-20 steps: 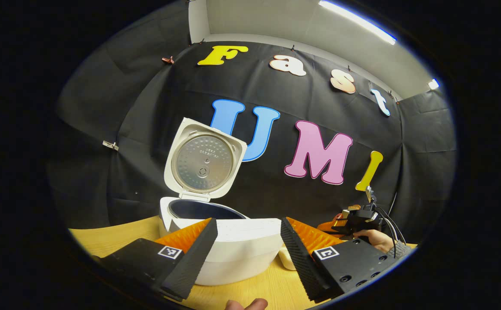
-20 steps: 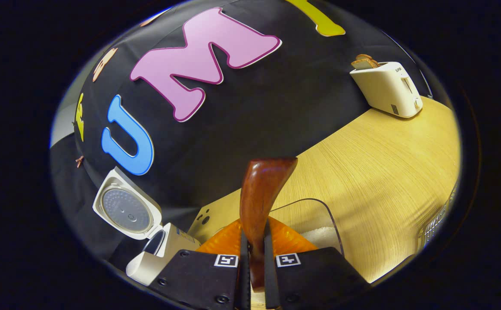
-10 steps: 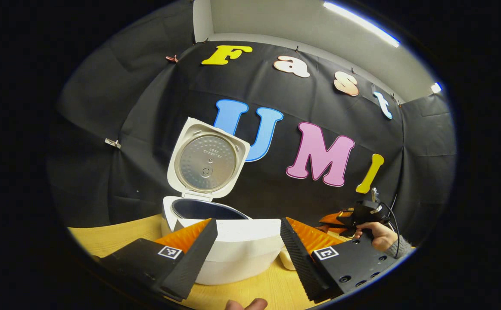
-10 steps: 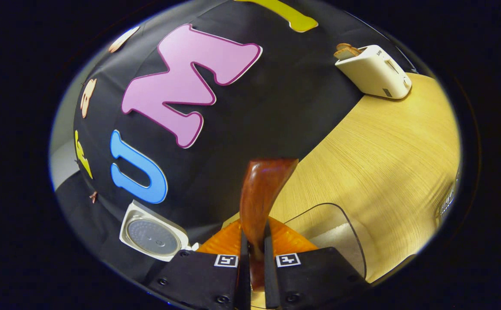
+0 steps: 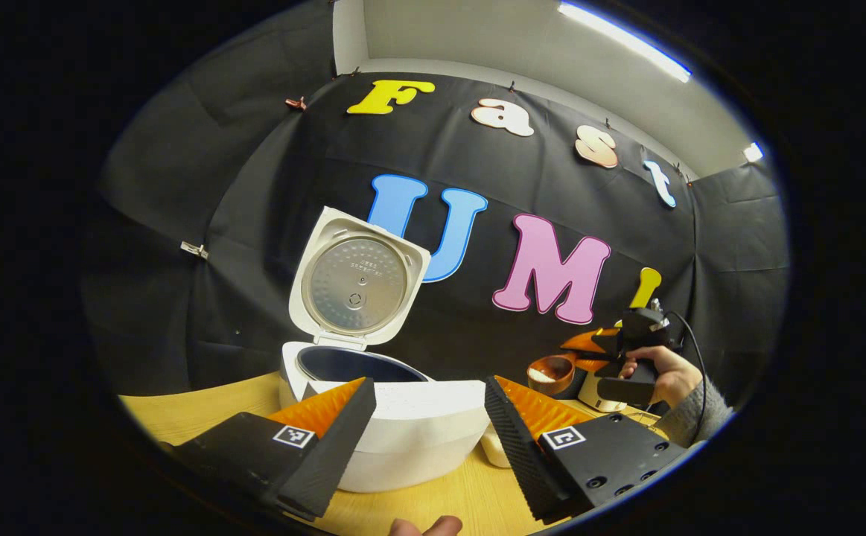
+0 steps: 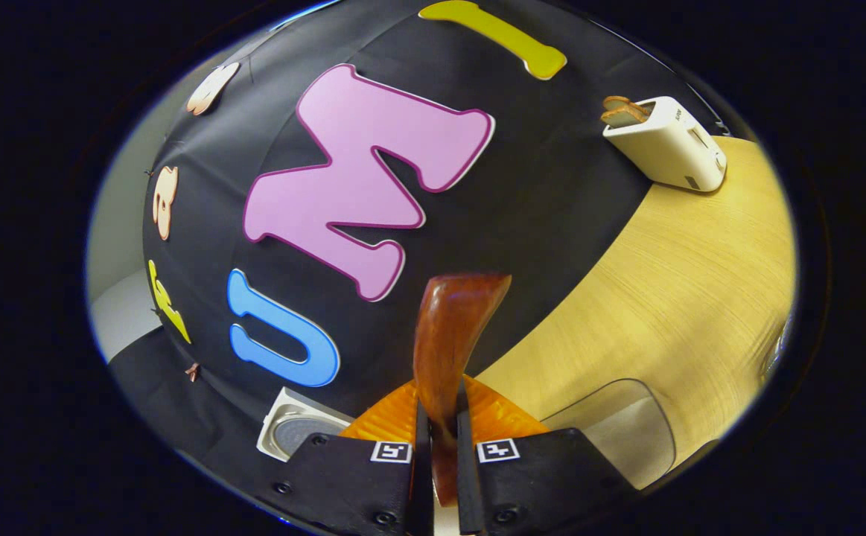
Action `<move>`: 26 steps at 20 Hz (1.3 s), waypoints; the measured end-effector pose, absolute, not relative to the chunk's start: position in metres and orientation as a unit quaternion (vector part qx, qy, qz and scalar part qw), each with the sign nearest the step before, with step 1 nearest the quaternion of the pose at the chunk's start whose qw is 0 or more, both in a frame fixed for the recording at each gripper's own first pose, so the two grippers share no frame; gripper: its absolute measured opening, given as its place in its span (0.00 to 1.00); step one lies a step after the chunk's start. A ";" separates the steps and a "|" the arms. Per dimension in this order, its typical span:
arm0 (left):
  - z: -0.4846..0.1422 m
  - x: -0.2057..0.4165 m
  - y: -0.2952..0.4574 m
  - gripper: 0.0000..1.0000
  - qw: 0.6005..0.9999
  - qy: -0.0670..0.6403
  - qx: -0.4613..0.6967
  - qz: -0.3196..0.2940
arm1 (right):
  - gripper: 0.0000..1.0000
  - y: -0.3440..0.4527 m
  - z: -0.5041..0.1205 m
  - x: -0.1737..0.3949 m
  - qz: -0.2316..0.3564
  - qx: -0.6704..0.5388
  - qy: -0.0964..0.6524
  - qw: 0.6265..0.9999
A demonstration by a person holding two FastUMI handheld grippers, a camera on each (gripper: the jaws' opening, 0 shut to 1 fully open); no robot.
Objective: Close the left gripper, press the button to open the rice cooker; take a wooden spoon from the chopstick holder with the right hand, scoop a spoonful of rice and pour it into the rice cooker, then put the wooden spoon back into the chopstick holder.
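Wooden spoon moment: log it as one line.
right gripper: shut on brown wooden spoon | spoon bowl holds white rice | white rice cooker: lid open | left gripper: open

Toaster (image 6: 669, 143) holding toast (image 6: 624, 111)

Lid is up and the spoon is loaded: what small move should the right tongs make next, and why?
Probably carry the wooden spoon leftward toward the rice cooker. The right tongs are clamped on its handle, white rice sits in its bowl, the lid stands open, and the spoon hangs to the right of the pot, apart from it.
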State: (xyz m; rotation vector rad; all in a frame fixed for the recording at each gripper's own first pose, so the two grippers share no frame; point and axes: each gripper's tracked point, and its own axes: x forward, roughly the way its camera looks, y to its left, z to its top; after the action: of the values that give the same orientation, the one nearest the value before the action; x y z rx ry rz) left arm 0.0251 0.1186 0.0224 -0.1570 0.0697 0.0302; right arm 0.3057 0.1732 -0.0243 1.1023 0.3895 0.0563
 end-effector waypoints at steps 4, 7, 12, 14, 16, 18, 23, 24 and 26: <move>0.025 0.023 0.123 0.95 0.996 0.037 -0.073 0.020 | 0.17 0.222 0.012 0.324 0.065 0.543 0.187 0.816; 0.032 0.015 0.141 0.95 0.996 0.030 -0.075 0.033 | 0.17 0.271 0.026 0.330 0.094 0.536 0.193 0.816; 0.025 0.014 0.164 0.95 0.995 0.036 -0.073 0.057 | 0.17 0.355 0.023 0.343 0.131 0.524 0.218 0.813; 0.024 0.012 0.171 0.95 0.994 0.037 -0.076 0.064 | 0.17 0.379 0.017 0.349 0.135 0.493 0.214 0.833; 0.023 0.012 0.175 0.95 0.994 0.038 -0.078 0.066 | 0.17 0.406 0.015 0.349 0.149 0.470 0.210 0.844; 0.022 0.012 0.178 0.95 0.994 0.039 -0.080 0.068 | 0.17 0.427 0.012 0.348 0.169 0.445 0.202 0.856; 0.020 0.012 0.184 0.95 0.993 0.042 -0.084 0.073 | 0.16 0.454 0.008 0.341 0.196 0.350 0.183 0.897; 0.019 0.012 0.185 0.95 0.993 0.042 -0.086 0.073 | 0.16 0.458 0.011 0.340 0.203 0.333 0.177 0.904; 0.018 0.012 0.184 0.95 0.993 0.045 -0.086 0.072 | 0.16 0.466 0.018 0.338 0.212 0.296 0.163 0.917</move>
State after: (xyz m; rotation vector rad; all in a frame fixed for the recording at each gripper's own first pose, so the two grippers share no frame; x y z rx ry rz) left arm 0.0120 0.1837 0.0184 -0.1726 0.0898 0.1444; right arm 0.3382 0.4659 0.0176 0.6094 0.3351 0.4363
